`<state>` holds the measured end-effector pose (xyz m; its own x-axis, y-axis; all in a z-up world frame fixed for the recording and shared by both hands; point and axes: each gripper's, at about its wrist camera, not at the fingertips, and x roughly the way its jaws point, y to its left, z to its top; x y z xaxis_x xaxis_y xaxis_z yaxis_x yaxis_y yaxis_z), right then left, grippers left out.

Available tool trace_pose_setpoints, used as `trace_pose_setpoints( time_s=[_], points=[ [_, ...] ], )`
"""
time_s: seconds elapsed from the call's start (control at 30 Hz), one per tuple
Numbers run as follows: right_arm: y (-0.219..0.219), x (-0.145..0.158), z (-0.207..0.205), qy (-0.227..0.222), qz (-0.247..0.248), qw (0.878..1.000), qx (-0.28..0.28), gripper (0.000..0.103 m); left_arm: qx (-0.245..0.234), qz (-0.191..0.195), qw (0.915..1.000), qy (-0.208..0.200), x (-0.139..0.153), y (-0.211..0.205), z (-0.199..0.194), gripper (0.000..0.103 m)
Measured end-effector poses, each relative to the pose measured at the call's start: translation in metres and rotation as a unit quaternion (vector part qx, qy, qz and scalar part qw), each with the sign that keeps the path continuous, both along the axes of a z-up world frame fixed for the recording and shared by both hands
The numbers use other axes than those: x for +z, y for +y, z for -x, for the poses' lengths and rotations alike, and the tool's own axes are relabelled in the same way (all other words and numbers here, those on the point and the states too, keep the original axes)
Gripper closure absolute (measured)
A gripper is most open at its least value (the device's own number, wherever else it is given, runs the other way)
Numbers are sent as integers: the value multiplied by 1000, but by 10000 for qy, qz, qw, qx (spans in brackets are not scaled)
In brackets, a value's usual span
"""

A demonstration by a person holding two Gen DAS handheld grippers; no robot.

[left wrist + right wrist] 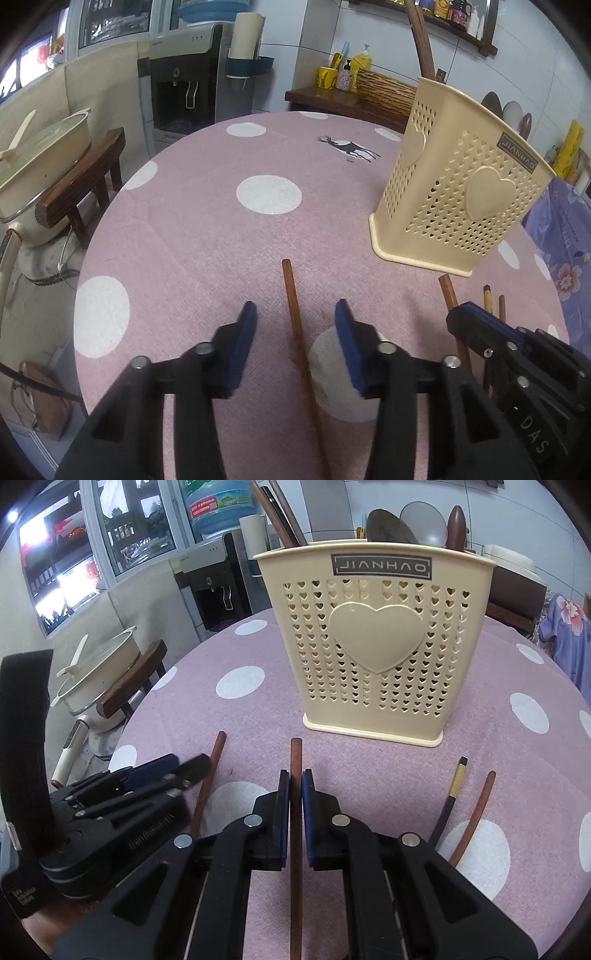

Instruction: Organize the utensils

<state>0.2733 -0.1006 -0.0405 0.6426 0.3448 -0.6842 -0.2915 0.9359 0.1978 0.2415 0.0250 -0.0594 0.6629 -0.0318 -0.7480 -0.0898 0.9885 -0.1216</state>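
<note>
A round table (424, 775) covered by a pink, white-dotted cloth is shown. A cream perforated utensil holder (373, 642) is seen upright on it, spoons and sticks inside. The left gripper (295, 314) is spread wide around one brown chopstick (295, 325). The right gripper (295, 775) is clenched on a second chopstick (296, 753). Two further sticks (476, 812) are laid beside it.

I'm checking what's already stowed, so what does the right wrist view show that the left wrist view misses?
Only the right wrist view looks over the beige utensil holder rim at the spoon heads inside, and shows the right gripper closed on a brown handle. Only the left wrist view shows the left gripper open around another handle. Both show holder and polka-dot tablecloth.
</note>
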Motion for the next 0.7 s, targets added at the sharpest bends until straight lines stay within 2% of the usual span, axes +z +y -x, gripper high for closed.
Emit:
trace_pose_setpoints(
  time_s=[0.1, 0.2, 0.4, 0.53, 0.63, 0.7],
  points=[
    [-5, 1, -1, -6, -27, 10000, -52, 95, -29, -73, 9998, 162, -7, 0, -4, 59],
    [-10, 3, 0, -28, -34, 9999, -91, 95, -1, -130, 9996, 255, -14, 1, -7, 65],
    [-12, 5, 0, -44, -75, 9999, -102, 95, 85, -473, 9987, 157, -16, -3, -9, 74],
    [-12, 5, -1, -42, -90, 9999, -120, 95, 159, -556, 9982, 176, -15, -1, -15, 87],
    [-12, 5, 1, -45, -88, 9999, -119, 95, 177, -753, 9968, 211, -15, -5, -19, 93],
    [-13, 5, 2, -56, -93, 9999, -119, 95, 157, -790, 9965, 216, -15, -6, -20, 94]
  ],
)
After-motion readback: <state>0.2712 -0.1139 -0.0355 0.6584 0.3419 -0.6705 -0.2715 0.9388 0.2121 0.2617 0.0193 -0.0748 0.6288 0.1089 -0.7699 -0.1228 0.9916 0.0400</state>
